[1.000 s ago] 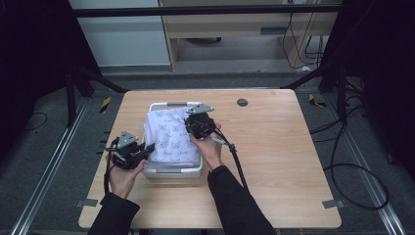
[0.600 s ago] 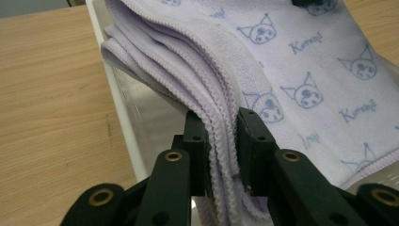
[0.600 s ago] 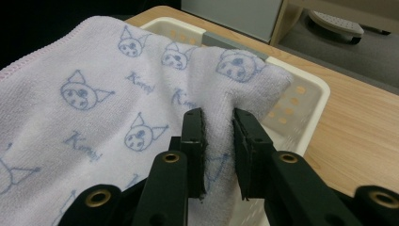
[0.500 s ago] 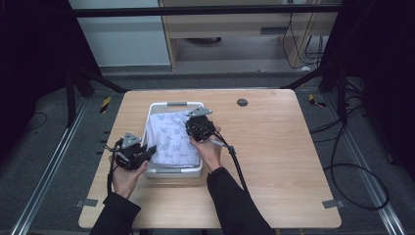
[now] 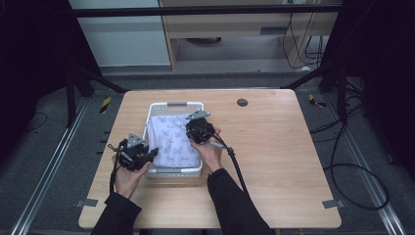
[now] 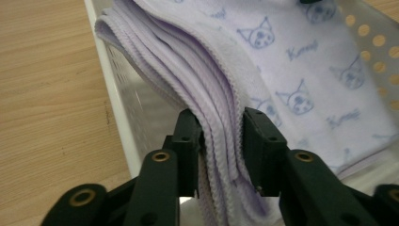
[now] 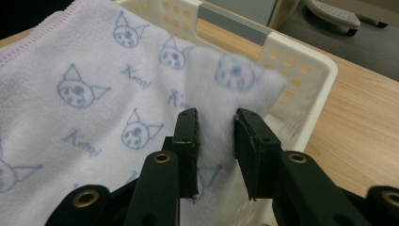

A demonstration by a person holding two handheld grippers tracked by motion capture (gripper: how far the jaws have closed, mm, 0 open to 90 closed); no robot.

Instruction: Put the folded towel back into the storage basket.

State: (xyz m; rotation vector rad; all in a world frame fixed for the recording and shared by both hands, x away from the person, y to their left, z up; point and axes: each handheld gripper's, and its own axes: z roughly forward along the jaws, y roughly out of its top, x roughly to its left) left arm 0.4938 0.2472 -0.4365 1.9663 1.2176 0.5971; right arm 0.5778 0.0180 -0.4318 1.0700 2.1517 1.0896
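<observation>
Left gripper [image 6: 220,141] jaws narrow, clamping folded towel [image 6: 263,70] edge. Right gripper [image 7: 215,141] narrow, pinching towel fold. One towel, in one white basket [image 5: 195,105], on one wooden table [image 5: 279,147].

We see both forearms, in dark sleeves, coming in from the bottom of the high view. The left hand [image 5: 128,177] holds the left gripper [image 5: 147,155] low and to the left, its jaws pointing right, a grey plate on top. The right hand [image 5: 209,152] reaches further forward with the right gripper [image 5: 192,131], a cable trailing back along the arm. In each gripper view, the two black jaws stand slightly apart with folded cloth between them
</observation>
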